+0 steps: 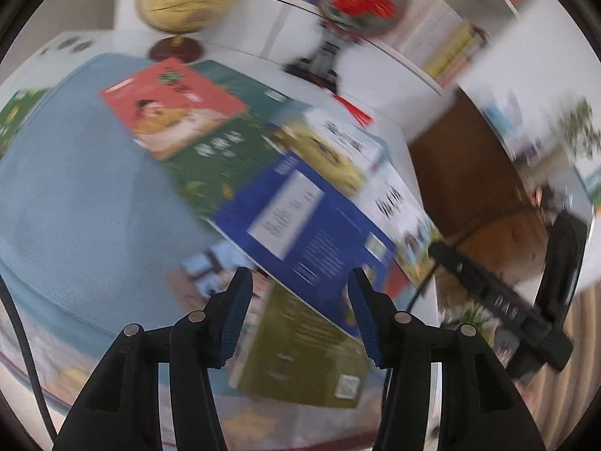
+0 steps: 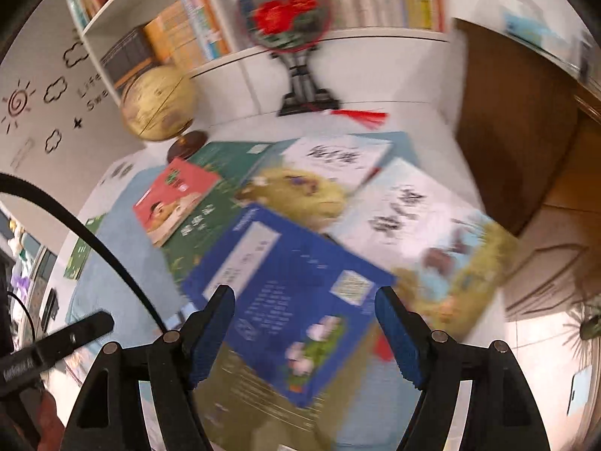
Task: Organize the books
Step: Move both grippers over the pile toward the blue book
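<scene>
On the white wall (image 2: pixel 56 112) at the upper left of the right wrist view, black lettering began "Life" above "Swe", cut off by the globe (image 2: pixel 157 103). The print on the book covers (image 2: pixel 285 285) was too blurred to read.

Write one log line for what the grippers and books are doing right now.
left gripper: open, empty | right gripper: open, empty | blue book: atop pile

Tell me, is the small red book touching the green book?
Touching. The right wrist view shows the small red book lying flat on the green book, overlapping its cover with no gap between them.
</scene>
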